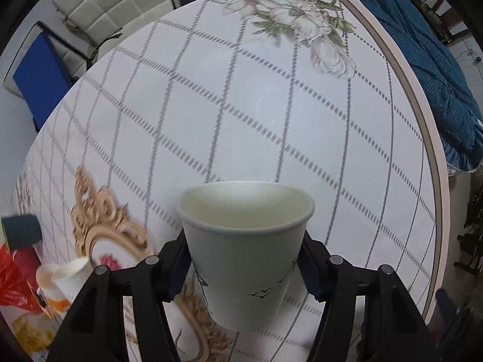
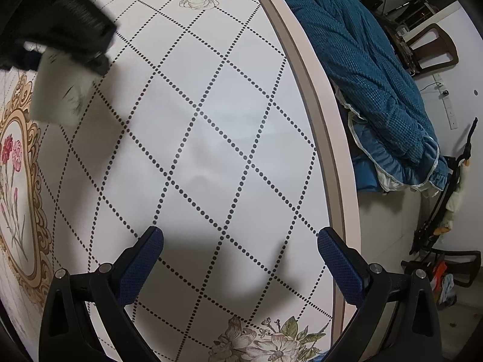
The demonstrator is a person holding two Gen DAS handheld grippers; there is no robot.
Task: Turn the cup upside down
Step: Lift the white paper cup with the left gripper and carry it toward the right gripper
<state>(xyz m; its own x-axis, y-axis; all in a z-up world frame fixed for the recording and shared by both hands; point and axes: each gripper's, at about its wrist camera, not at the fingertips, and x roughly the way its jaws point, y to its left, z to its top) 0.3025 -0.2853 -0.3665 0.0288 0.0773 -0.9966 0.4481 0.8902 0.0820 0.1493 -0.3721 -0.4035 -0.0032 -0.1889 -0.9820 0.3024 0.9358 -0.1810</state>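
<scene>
A pale green paper cup [image 1: 241,253] with small black bird prints is held upright, mouth up, between the two fingers of my left gripper [image 1: 243,267], above the table. The cup is empty inside. In the right wrist view the same cup [image 2: 60,90] shows blurred at the upper left, with the left gripper's black body over it. My right gripper [image 2: 240,241] is open and empty, its blue pads wide apart over the table near the right edge.
The round table [image 1: 271,114] has a white cloth with a dotted diamond grid, flower prints and a gold frame print. Another paper cup [image 1: 66,280], a red bag [image 1: 12,280] and snack packets lie at the left. A blue blanket [image 2: 362,69] lies past the table's edge.
</scene>
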